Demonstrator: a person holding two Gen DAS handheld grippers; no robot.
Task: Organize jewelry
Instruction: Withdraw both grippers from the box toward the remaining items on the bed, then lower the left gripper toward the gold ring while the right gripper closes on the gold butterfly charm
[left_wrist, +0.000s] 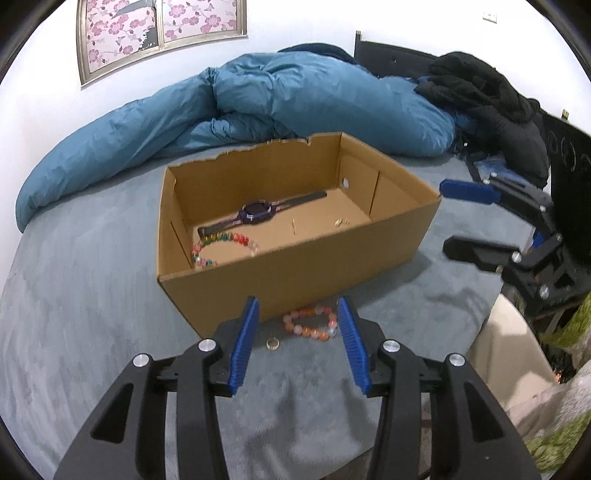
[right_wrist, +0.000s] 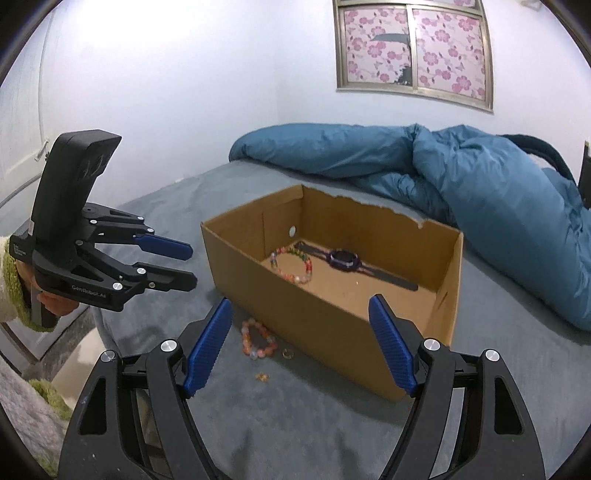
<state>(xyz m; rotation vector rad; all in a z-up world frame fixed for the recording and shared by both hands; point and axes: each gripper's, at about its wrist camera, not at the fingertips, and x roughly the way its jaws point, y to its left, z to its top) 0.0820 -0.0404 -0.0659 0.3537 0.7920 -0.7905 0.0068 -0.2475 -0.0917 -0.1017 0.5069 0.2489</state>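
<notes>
Left tongs (left_wrist: 297, 314) spread wide, empty, low over the bed (left_wrist: 92, 295). Orange bead bracelet (left_wrist: 311, 324) lies on the bed between their tips, nearer the right finger, close against the cardboard box (left_wrist: 295, 273). Gold ring (left_wrist: 272, 343) just left of the bracelet. Inside the box: multicolored bracelet (left_wrist: 221, 247), purple watch (left_wrist: 256, 211). Right tongs (right_wrist: 301, 314) wide, empty, facing the box's near wall; small gold piece (right_wrist: 262, 376) on the bed between them.

1. Left gripper (right_wrist: 190, 266): black linkage arms, silver screws, white "GenRobot.AI" lettering on side.
2. Fingers (left_wrist: 243, 347): blue ribbed pads, black backing.
3. Hand (right_wrist: 55, 302) behind gripper: bare skin, cream/green fuzzy sleeve.
4. Right gripper (left_wrist: 452, 218): same black/blue build.
</notes>
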